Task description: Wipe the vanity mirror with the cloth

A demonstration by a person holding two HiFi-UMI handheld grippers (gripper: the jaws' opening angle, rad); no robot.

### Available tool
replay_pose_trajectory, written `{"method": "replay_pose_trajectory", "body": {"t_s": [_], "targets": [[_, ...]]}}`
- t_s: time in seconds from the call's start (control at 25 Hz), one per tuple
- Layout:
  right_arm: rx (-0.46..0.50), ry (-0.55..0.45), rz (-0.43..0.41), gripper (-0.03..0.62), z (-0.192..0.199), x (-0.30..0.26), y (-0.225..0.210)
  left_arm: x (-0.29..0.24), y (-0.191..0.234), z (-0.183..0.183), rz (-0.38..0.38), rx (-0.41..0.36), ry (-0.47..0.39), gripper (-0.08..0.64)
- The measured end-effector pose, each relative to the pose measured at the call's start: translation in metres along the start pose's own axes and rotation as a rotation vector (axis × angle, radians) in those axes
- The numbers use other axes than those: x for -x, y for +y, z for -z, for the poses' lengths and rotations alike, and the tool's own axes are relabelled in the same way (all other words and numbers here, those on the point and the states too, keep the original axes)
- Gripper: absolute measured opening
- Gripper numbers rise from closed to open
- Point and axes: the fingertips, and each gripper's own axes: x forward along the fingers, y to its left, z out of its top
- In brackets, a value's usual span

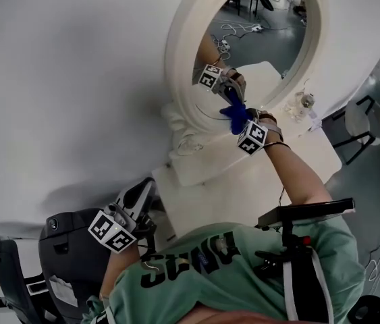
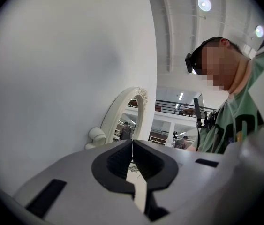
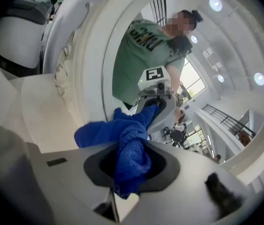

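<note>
When you look down from the head view, the right gripper [image 1: 238,121] holds a blue cloth [image 1: 234,115] against the low part of the vanity mirror [image 1: 274,42], close to its thick white frame [image 1: 176,52]. The mirror stands on a white table [image 1: 200,174] by a white wall [image 1: 68,79]. The left gripper [image 1: 142,191] hangs low, well apart from the mirror, near a dark chair [image 1: 65,245]. From the left gripper view, the 2 jaws of the left gripper [image 2: 132,146] are pressed together with nothing between them, and the mirror [image 2: 128,121] shows beyond them, seen from its side. From the right gripper view, the 2 jaws of the right gripper [image 3: 131,170] pinch the cloth [image 3: 132,153], which bunches up and touches the glass [image 3: 169,46] near its lower edge. The glass shows the gripper, the cloth and a person in a green shirt [image 3: 136,55].
</note>
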Motion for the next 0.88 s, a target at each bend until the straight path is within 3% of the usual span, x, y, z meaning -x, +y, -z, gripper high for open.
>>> {"method": "replay_pose_trajectory", "body": {"t_s": [0.12, 0.28, 0.44, 0.6, 0.76, 0.88], "targets": [[-0.021, -0.176, 0.113, 0.08, -0.048, 0.065, -0.064, 0.003, -0.005, -0.006, 0.012, -0.013, -0.02, 0.012], [-0.104, -0.432, 0.399, 0.08, -0.126, 0.194, -0.217, 0.004, -0.005, -0.013, 0.025, -0.029, -0.053, 0.012], [-0.135, -0.526, 0.623, 0.081, -0.173, 0.285, -0.326, 0.009, -0.004, -0.018, 0.027, -0.034, -0.071, 0.012], [-0.155, -0.52, 0.683, 0.081, -0.193, 0.301, -0.365, 0.011, -0.004, -0.021, 0.035, -0.037, -0.086, 0.012], [-0.173, -0.52, 0.702, 0.081, -0.202, 0.295, -0.367, 0.014, -0.004, -0.023, 0.04, -0.042, -0.094, 0.012], [-0.136, -0.504, 0.741, 0.08, -0.203, 0.291, -0.366, 0.015, -0.002, -0.025, 0.036, -0.041, -0.095, 0.012]]}}
